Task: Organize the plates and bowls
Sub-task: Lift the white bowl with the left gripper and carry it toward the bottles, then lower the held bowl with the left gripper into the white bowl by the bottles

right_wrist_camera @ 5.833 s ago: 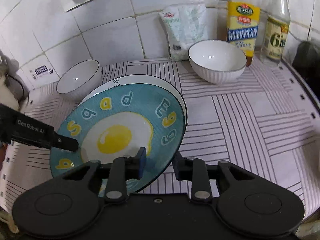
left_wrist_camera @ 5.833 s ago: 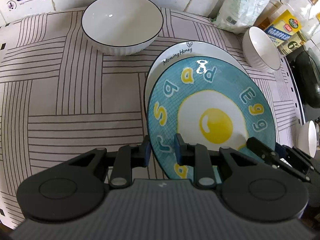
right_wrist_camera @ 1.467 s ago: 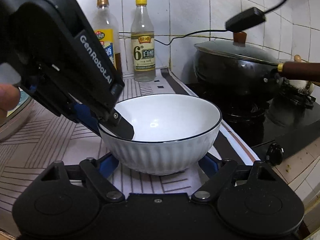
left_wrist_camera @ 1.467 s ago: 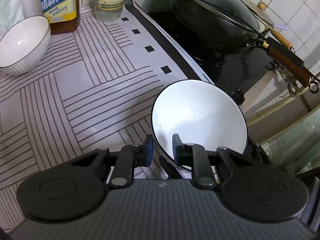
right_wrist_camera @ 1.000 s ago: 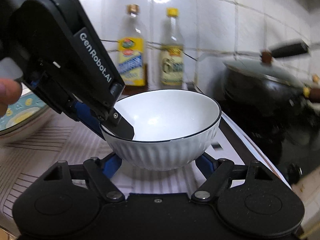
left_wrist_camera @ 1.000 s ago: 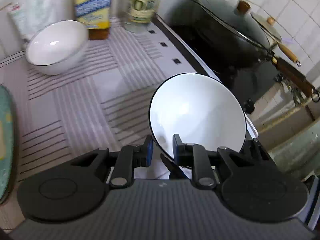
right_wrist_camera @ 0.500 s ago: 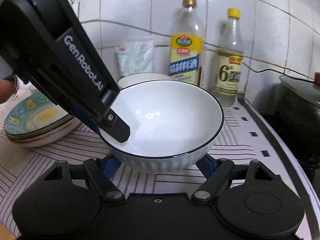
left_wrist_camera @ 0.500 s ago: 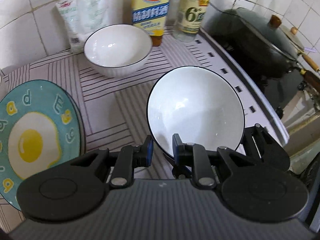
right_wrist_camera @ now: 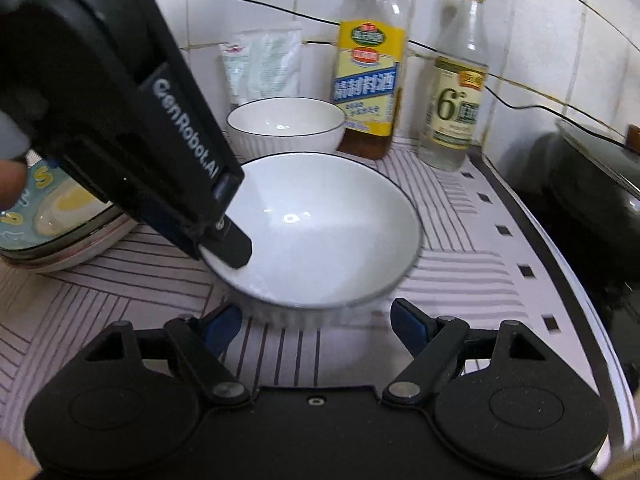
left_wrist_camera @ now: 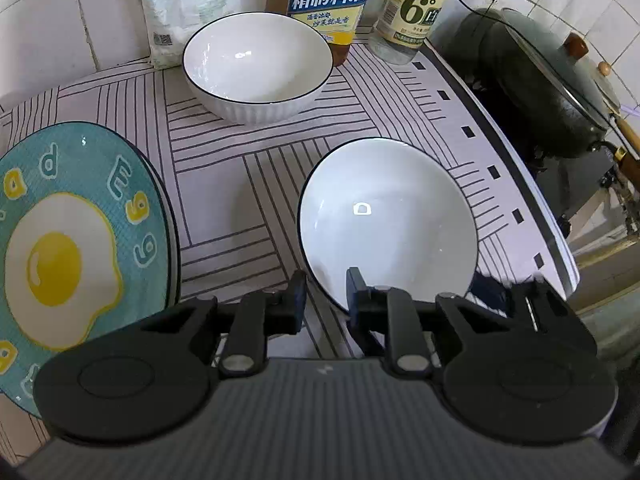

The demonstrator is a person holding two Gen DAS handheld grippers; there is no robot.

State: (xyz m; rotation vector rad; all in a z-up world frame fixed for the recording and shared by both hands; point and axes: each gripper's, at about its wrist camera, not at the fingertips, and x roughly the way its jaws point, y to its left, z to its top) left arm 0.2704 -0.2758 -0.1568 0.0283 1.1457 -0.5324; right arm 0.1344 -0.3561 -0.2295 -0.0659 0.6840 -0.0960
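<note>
Two claws at one bowl (left_wrist_camera: pixel 388 220) | left claw (left_wrist_camera: pixel 326 296) pinched its near rim, jaws opening | right claw (right_wrist_camera: pixel 316 320) spread wide around its base, seemingly not pressing | bowl low over striped surface (left_wrist_camera: pixel 224 192), between plates (left_wrist_camera: pixel 76 240) and second bowl (left_wrist_camera: pixel 258 68) | advice: keep it level, centre over second bowl, lower before letting go

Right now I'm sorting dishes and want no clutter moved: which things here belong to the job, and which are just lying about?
Job:
near bowl, pinched at its rim by the left gripper, whose jaws are opening
far bowl
egg plate

Lying about:
yellow-label bottle
clear bottle
bag
wok
</note>
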